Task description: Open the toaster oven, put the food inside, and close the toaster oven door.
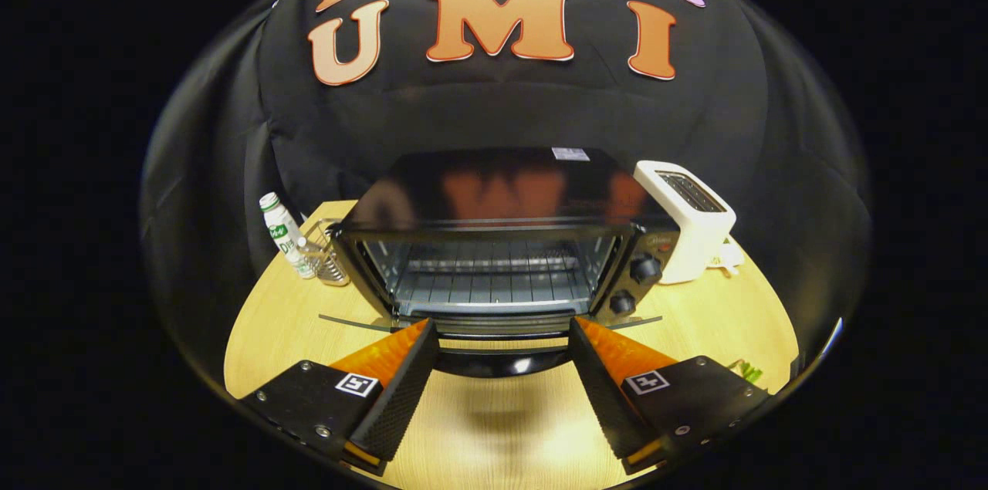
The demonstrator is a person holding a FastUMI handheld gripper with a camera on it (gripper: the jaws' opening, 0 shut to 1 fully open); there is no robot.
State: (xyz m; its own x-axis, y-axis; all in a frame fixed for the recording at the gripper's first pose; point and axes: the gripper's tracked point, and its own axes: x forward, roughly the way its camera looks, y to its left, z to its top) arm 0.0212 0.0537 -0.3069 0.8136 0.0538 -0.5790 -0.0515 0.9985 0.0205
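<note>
A black toaster oven (494, 197) stands on the wooden table (285, 320) just ahead of my fingers. Its glass door (351, 322) is folded down flat toward me, and the wire rack (494, 285) inside is bare. The door's dark handle (502, 361) lies between my two fingers, touching neither. My gripper (502, 329) is open wide, its tips level with the door's front edge. A bit of something green (747, 373) peeks out past the right finger; I cannot tell what it is.
A white slot toaster (691, 220) stands right of the oven. Left of the oven are a white bottle with a green cap (284, 234) and a clear glass container (328, 255). Two knobs (644, 268) sit on the oven's right panel.
</note>
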